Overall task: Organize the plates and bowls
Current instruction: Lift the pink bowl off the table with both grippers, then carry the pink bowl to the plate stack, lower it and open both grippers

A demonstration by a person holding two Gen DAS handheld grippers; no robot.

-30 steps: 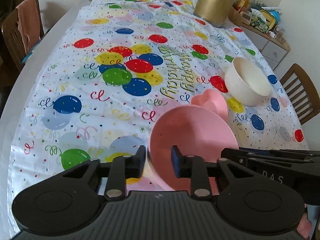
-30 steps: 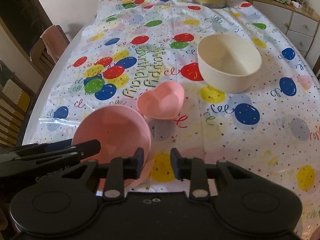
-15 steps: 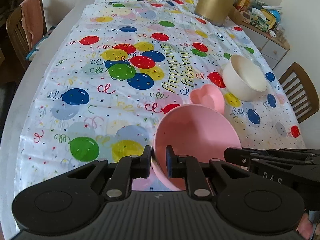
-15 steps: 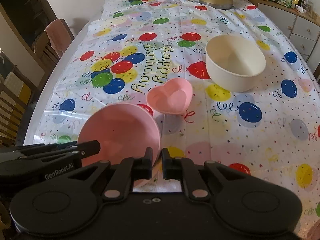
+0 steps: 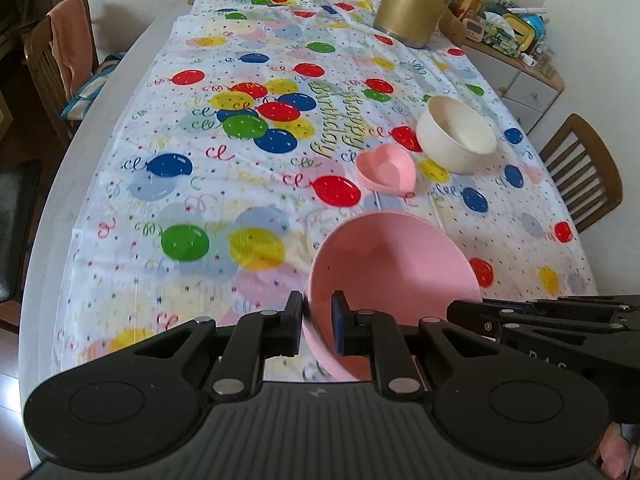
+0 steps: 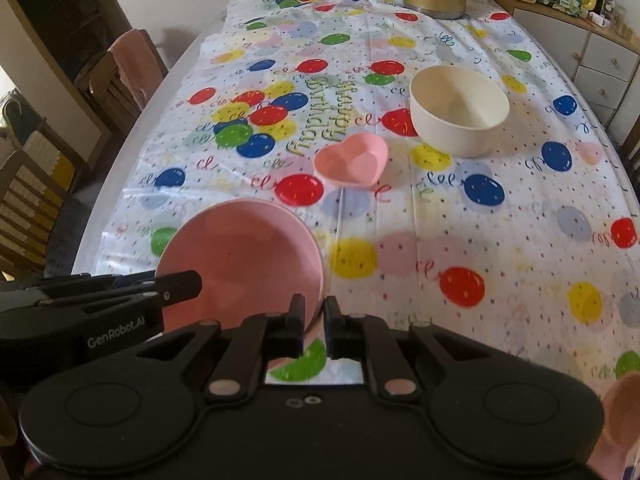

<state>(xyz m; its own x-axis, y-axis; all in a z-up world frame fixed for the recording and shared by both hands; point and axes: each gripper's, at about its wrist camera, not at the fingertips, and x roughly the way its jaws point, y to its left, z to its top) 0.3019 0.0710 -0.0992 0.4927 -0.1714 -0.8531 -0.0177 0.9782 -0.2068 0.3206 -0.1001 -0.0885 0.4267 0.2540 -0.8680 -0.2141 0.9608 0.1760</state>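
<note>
- A wooden chair (image 5: 60,64) draped with a pink cloth stands at the far left edge of the long table (image 5: 52,200), which is covered by a white plastic cloth printed with coloured balloons (image 5: 240,128) and the words "Happy Birthday".
- The left gripper (image 5: 316,322) has its 2 black fingers pinched on the near rim of a large round pink plastic bowl (image 5: 394,268) — one finger outside the wall, one inside — and the bowl is tilted with its opening facing away from the camera, raised off the cloth.
- The right gripper (image 6: 313,322) grips the same large pink bowl (image 6: 240,256) at its right-hand rim, its 2 fingers drawn close with the thin edge between them; from the left wrist view its black body (image 5: 560,320) reaches in beside the bowl.
- Beyond the large bowl, well apart from it, a small pink heart-shaped dish (image 5: 386,170) sits upright on the cloth.
- Just beside the heart dish, to its right and slightly farther back, stands a deep cream round bowl (image 5: 456,138), upright — the 2 are near but not touching.
- A tall gold-coloured jug (image 5: 412,4) stands at the far end of the table.
- At right, a cluttered sideboard with drawers (image 5: 520,64) lines the wall, and a second wooden chair (image 5: 580,172) sits at the table's right edge.
</note>
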